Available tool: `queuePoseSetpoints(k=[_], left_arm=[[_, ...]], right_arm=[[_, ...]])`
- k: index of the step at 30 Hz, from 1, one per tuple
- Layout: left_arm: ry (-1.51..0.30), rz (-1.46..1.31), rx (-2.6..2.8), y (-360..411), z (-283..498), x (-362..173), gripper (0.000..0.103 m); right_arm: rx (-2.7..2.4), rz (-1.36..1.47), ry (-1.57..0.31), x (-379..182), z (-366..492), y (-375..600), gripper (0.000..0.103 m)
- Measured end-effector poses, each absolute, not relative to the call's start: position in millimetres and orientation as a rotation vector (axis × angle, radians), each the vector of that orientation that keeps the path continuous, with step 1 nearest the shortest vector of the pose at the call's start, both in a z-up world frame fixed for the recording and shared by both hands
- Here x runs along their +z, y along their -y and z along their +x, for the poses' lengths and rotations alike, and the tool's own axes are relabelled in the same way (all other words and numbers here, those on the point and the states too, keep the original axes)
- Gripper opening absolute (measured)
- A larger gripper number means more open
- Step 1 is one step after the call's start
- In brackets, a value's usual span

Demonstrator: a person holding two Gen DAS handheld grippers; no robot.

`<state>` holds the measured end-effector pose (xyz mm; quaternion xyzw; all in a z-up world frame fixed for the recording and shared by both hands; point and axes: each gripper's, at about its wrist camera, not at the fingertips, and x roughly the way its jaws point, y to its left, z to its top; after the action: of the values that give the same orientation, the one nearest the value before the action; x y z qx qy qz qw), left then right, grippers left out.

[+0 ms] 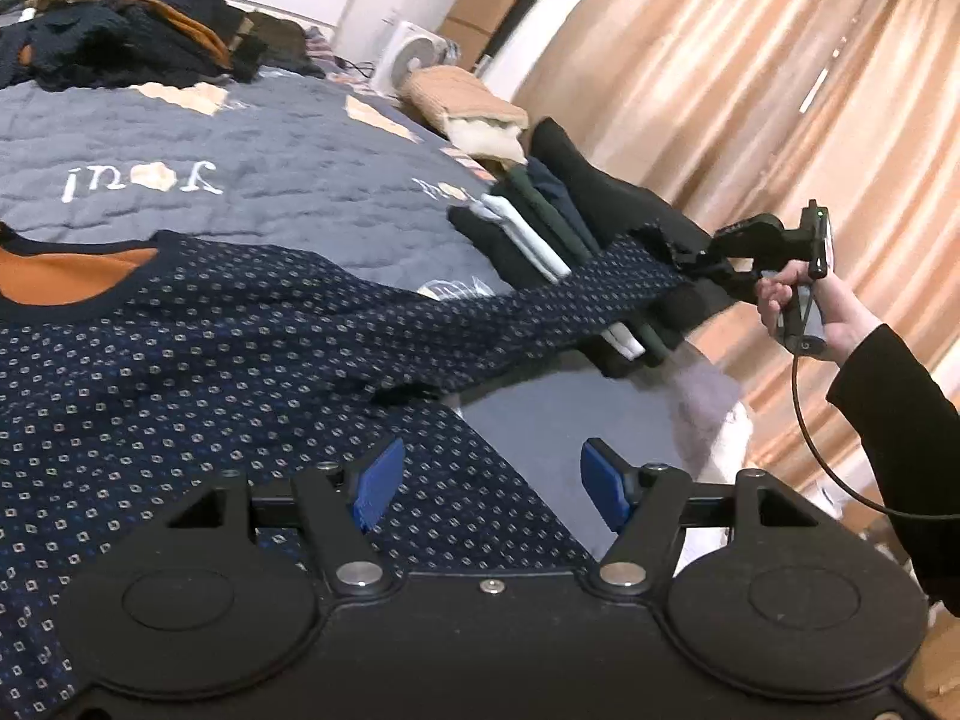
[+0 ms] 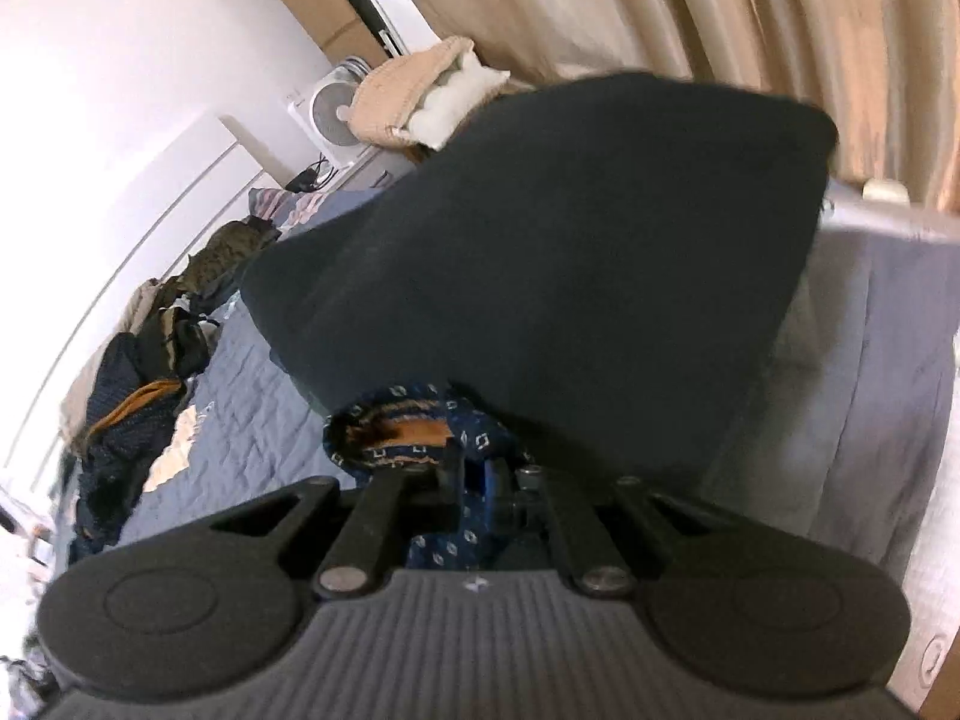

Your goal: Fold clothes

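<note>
A navy patterned sweater (image 1: 180,360) with an orange lining lies spread on the blue-grey quilt (image 1: 270,168). Its sleeve (image 1: 540,300) is stretched out to the right, over a stack of folded clothes (image 1: 528,222). My right gripper (image 1: 678,252) is shut on the sleeve's cuff (image 2: 408,432); in the right wrist view the right gripper (image 2: 480,474) shows patterned cloth pinched between its blue pads. My left gripper (image 1: 492,492) stands open above the sweater's side edge, and its blue pads (image 1: 378,486) press on nothing.
A black folded garment (image 2: 540,240) tops the stack just beyond the cuff. A heap of unfolded clothes (image 1: 120,30) lies at the bed's far end. A beige knit item (image 1: 462,102), a white fan (image 2: 333,108) and tan curtains (image 1: 750,90) line the side.
</note>
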<state>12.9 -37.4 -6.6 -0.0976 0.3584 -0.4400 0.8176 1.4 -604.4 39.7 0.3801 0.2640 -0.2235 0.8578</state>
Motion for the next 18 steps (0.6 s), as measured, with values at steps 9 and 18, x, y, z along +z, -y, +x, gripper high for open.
queuePoseSetpoints(k=[9, 18], left_arm=[[-0.772, -0.201, -0.921, 37.9, 15.4, -6.4, 0.065], [-0.776, -0.202, -0.905, 38.7, 17.4, -6.4, 0.065]], right_arm=[[-0.405, 0.731, -0.487, 82.3, -34.9, 568.8, 0.014], [-0.266, 0.590, -0.605, 69.5, 1.3, 495.6, 0.041]])
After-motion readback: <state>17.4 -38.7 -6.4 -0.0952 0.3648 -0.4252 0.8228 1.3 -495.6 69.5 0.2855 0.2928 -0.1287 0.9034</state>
